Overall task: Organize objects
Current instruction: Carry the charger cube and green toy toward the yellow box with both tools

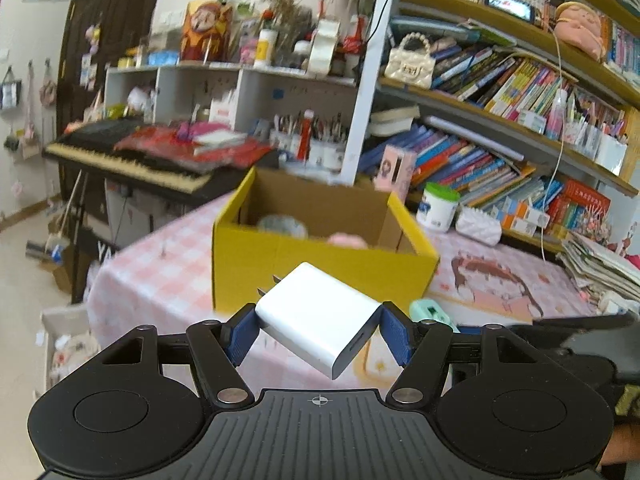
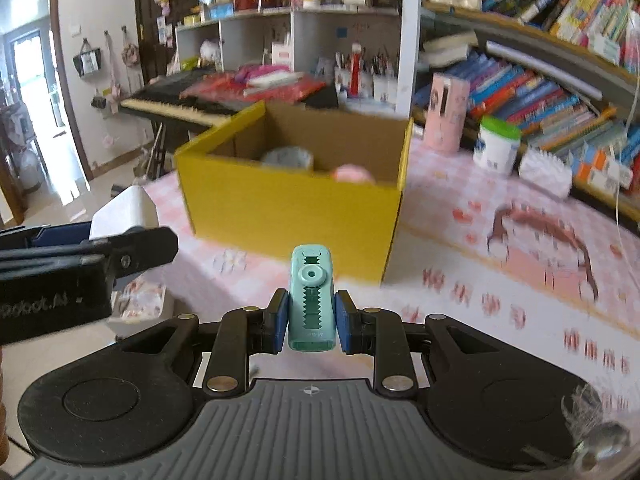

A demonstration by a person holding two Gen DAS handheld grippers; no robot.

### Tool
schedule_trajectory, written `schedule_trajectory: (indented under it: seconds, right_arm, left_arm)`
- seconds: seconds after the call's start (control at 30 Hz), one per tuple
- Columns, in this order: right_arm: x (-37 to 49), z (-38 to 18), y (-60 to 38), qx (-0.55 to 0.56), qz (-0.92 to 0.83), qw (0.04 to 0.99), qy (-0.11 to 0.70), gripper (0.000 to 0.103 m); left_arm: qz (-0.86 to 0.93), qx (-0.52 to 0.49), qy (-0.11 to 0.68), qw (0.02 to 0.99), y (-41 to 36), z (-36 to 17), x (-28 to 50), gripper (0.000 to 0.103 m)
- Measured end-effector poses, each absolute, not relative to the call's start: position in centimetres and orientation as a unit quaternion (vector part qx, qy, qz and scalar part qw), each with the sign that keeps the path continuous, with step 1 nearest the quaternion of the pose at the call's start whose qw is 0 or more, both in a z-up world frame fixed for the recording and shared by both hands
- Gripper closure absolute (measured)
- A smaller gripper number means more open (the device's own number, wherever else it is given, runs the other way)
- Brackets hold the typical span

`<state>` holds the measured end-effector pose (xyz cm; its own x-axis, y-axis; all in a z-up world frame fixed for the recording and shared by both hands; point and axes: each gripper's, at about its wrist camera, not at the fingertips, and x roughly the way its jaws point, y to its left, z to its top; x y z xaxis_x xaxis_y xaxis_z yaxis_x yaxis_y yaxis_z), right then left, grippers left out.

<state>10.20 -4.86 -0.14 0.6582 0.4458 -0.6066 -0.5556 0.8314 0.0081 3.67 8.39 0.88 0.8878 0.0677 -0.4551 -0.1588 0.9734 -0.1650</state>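
My left gripper (image 1: 316, 330) is shut on a white plug-in charger (image 1: 316, 316), which sits tilted between the blue pads with its metal prongs pointing up-left. My right gripper (image 2: 311, 322) is shut on a small mint-green plastic correction-tape dispenser (image 2: 311, 300), held upright. An open yellow cardboard box (image 1: 320, 256) (image 2: 288, 204) stands on the pink checked tablecloth just ahead of both grippers. Inside it a pale round item (image 2: 288, 158) and a pink item (image 2: 352, 172) show above the front wall. In the right wrist view the left gripper with the white charger (image 2: 124, 210) is at the left edge.
A pink carton (image 2: 446, 112), a white tub with a green lid (image 2: 498, 146) and a white pouch (image 2: 546, 176) stand on the table beyond the box. Crowded bookshelves (image 1: 500, 92) rise at the right. A keyboard piano (image 1: 132, 156) stands behind the table at left. Stacked papers (image 1: 600, 268) lie far right.
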Motion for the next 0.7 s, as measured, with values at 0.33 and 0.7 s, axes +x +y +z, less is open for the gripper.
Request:
schedule_trajectory:
  seconds: [0.33, 0.7]
  right_arm:
    - [19.9, 2.9, -3.0, -0.085, 0.288, 0.922, 0.245, 0.08]
    - [28.1, 2.8, -1.5, -0.09, 0.312, 0.913, 0.246, 0.08]
  left_arm:
    - [0.087, -0.073, 0.201, 0.973, 9.4, 3.0, 12.3, 0.038]
    - [0.145, -0.029, 0.262, 0.954, 9.2, -0.2, 19.9, 0.038]
